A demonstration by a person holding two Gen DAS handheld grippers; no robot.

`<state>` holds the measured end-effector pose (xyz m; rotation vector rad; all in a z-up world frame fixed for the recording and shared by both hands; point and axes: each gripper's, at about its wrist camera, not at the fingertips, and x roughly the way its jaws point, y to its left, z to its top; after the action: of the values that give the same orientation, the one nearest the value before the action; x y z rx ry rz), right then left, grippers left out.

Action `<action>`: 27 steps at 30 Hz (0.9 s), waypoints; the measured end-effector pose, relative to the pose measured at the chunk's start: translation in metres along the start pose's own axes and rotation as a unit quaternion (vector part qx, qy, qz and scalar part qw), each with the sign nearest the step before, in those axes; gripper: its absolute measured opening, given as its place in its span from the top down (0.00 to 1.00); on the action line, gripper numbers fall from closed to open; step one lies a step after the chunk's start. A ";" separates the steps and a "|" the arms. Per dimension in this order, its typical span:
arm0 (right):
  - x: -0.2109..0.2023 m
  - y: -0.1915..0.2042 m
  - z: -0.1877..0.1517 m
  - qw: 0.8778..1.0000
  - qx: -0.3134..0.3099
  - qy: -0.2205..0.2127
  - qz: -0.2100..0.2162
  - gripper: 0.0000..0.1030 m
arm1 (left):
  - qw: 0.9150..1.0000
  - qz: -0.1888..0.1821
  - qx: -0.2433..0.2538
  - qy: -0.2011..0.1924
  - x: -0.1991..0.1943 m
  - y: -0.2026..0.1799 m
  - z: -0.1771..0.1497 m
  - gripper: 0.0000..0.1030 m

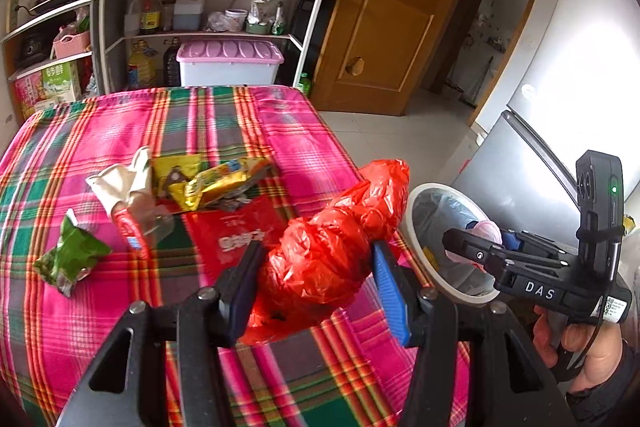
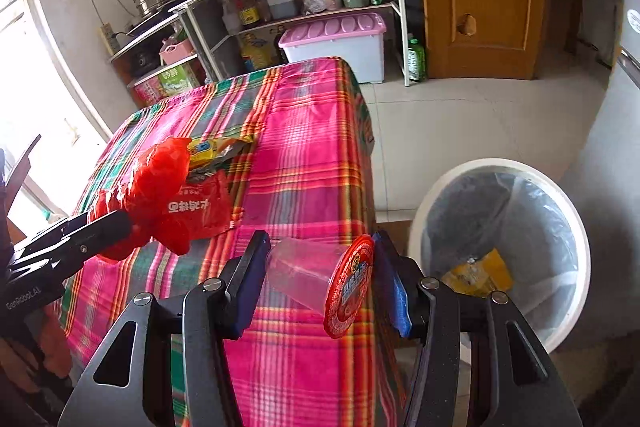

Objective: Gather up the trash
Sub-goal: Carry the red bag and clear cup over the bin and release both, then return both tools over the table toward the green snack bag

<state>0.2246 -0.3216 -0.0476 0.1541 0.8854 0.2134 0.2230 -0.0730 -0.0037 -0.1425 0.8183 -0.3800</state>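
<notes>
Plaid tablecloth (image 1: 168,131), left hand-held gripper (image 1: 316,279) clamping red bag (image 1: 320,259), "DAS"-marked right hand-held gripper (image 2: 320,279) gripping red-lidded clear cup (image 2: 304,279)

A knotted red plastic bag (image 1: 332,259) bulges, crumpled, pinched between two blue pads above the plaid tablecloth. At its ten o'clock lie a yellow snack wrapper (image 1: 212,183), torn open, and a crumpled white tissue (image 1: 120,183); a green wrapper (image 1: 72,255) lies at nine o'clock. A flat red packet (image 1: 240,231) sits just behind the bag. A clear plastic cup (image 2: 308,279) with a red peeled lid lies sideways, gripped. At its three o'clock stands the white bin (image 2: 576,227), lined, holding what may be yellow packaging.
</notes>
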 end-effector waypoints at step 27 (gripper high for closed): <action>0.026 -0.173 -0.041 0.986 0.145 0.012 -0.086 0.45 | 0.987 -0.090 0.053 0.123 0.172 -0.149 -0.002 0.41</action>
<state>0.2294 -0.4806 -0.1309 0.3442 0.9460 -0.0764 0.2869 -0.2769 -0.0830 -0.0715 1.0302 -0.6199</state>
